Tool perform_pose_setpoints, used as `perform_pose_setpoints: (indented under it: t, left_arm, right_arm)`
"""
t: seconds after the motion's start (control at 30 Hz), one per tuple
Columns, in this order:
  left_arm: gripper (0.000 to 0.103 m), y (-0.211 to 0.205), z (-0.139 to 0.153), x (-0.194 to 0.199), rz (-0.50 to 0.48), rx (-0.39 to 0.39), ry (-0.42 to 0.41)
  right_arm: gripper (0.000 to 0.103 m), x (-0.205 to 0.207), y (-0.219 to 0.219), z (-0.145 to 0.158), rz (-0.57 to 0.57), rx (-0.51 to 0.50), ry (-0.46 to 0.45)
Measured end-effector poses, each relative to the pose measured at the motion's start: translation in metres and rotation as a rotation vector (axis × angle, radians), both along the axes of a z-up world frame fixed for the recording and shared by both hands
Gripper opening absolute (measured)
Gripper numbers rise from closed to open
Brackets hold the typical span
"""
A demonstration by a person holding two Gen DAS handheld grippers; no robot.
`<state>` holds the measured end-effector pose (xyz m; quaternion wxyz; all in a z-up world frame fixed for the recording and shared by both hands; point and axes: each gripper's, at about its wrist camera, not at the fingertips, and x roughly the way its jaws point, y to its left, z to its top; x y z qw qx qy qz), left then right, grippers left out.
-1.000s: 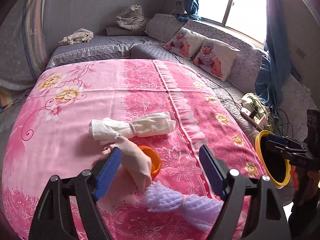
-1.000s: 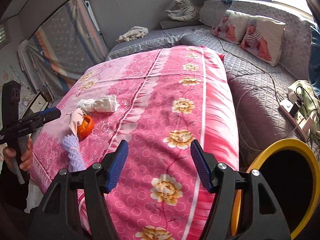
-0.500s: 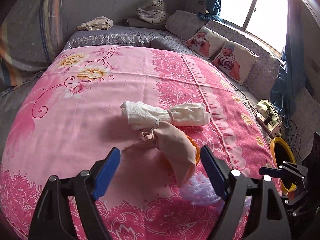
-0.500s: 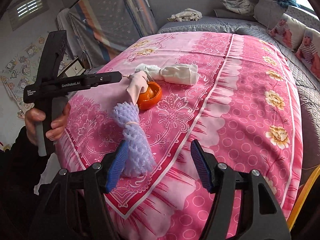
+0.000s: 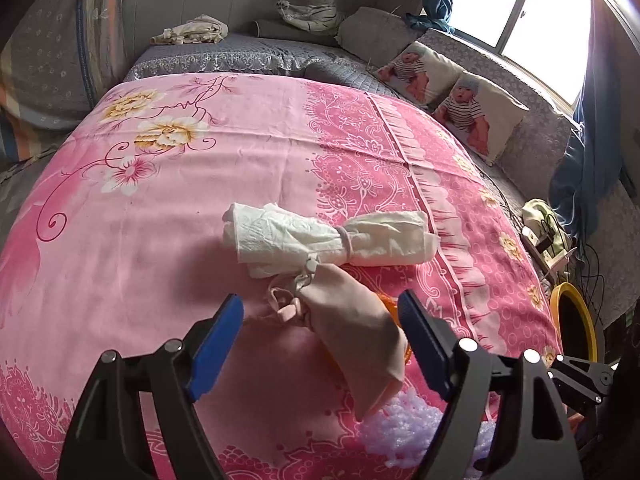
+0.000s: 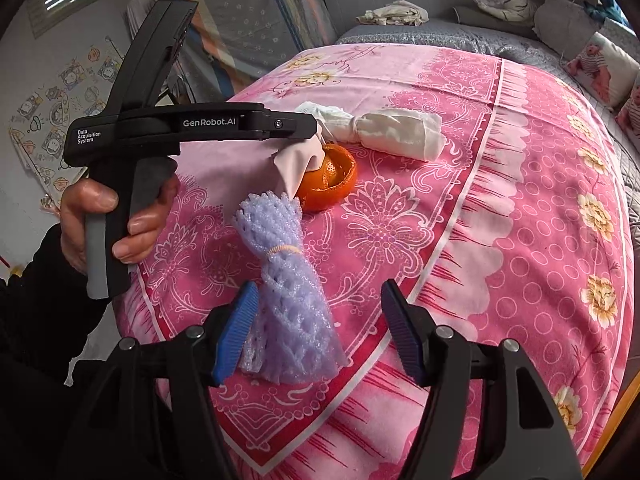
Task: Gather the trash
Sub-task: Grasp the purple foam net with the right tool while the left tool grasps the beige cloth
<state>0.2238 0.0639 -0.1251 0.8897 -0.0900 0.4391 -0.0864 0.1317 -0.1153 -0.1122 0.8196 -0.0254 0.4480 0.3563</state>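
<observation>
Four pieces of trash lie clustered near the front corner of the pink bedspread (image 5: 168, 216): a white paper bundle (image 5: 328, 236) tied at its middle, a beige cloth pouch (image 5: 352, 332) draped over an orange peel (image 6: 330, 178), and a purple foam net (image 6: 288, 280) nearest the edge.

Your left gripper (image 5: 320, 340) stands wide, and its jaws have just been closing slightly. The beige cloth pouch lies between them, but neither pad presses on it. Your right gripper (image 6: 318, 328) stands at a medium spread; the purple foam net lies against its left pad with nothing clamped.

Hazards from this position:

- The pouch is limp and lies partly on the peel. If you close on a loose fold only, the cloth is likely to slip out during the lift.
- Lifting the pouch may drag or roll the peel beneath it toward the bedspread edge.
- The pouch cord lies just beside the white paper bundle. Whether they are hooked together cannot be told. A snag would pull the bundle along.
- The foam net is soft and springy. An off-centre pinch could let it squirt sideways, and it lies close enough to the edge to fall.
- The two grippers work near each other. Simultaneous closing risks a collision.
- The yellow-rimmed bin (image 5: 572, 328) stands beyond the far side edge, so any weak grip has a long carry in which to fail.
</observation>
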Motion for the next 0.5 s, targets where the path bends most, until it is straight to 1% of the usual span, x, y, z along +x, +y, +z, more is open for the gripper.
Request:
perform_pose_setpoints:
  t: [0.1, 0.13, 0.17, 0.23, 0.3, 0.33, 0.4, 0.43, 0.5]
  left_arm:
    - [0.064, -0.003, -0.002, 0.004, -0.001, 0.002, 0.004]
    - [0.057, -0.003, -0.004, 0.005, -0.002, -0.003, 0.008]
    - [0.049, -0.003, -0.005, 0.006, -0.002, -0.011, 0.014]
    - [0.042, -0.003, -0.007, 0.009, -0.005, -0.019, 0.022]
    - [0.04, -0.006, -0.007, 0.008, -0.007, -0.005, 0.014]
    - [0.037, -0.007, -0.006, 0.007, -0.009, 0.002, 0.008]
    - [0.034, -0.008, -0.006, 0.005, -0.015, 0.01, 0.002]
    - [0.032, -0.008, -0.006, 0.004, -0.015, 0.007, 0.0]
    - [0.029, -0.006, -0.005, 0.004, -0.015, -0.002, -0.002]
  right_arm:
    - [0.057, 0.004, 0.007, -0.004, 0.011, -0.013, 0.014]
    - [0.052, 0.006, 0.01, -0.006, 0.014, -0.02, 0.021]
    - [0.05, 0.007, 0.012, -0.007, 0.018, -0.022, 0.025]
    - [0.049, 0.007, 0.017, -0.009, 0.028, -0.029, 0.027]
    - [0.045, 0.007, 0.02, -0.01, 0.036, -0.031, 0.028]
    - [0.04, 0.006, 0.022, -0.01, 0.039, -0.033, 0.03]
    - [0.035, 0.006, 0.023, -0.01, 0.038, -0.04, 0.029]
    - [0.031, 0.006, 0.024, -0.009, 0.038, -0.044, 0.029]
    - [0.027, 0.006, 0.024, -0.009, 0.037, -0.044, 0.026]
